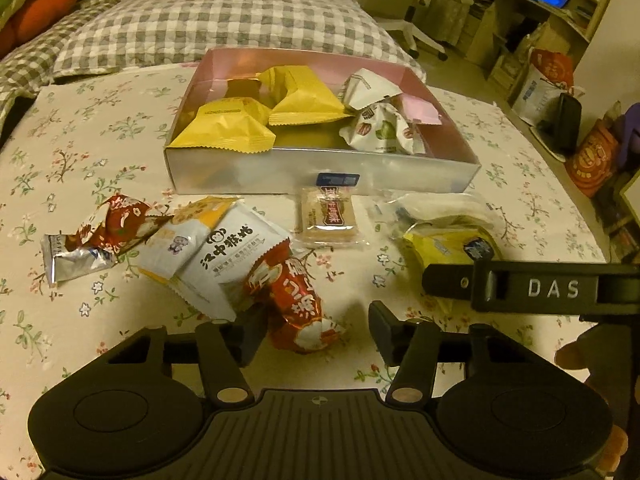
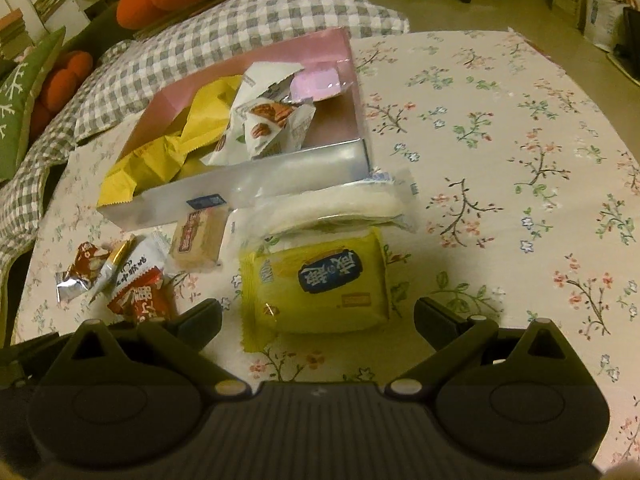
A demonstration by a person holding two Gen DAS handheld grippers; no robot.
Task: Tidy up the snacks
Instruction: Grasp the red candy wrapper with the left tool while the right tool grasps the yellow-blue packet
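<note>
We hold our left claw (image 1: pixel 316 330) part-open around the red packet (image 1: pixel 298 304); our right claw (image 2: pixel 318 326) gapes around the yellow packet (image 2: pixel 320 280).

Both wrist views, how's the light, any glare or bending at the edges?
Left wrist view: dim yellowish light, soft glare on the silver box wall, cloth edges bowed by the fisheye. Right wrist view: same warm cast, yellow packet slightly soft, corners dark.

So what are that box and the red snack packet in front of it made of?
The box looks like glossy card: silvery outside with soft reflections, pink inside. The red snack packet seems to be crinkly plastic film, possibly foil-lined, since it creases and shines.
</note>
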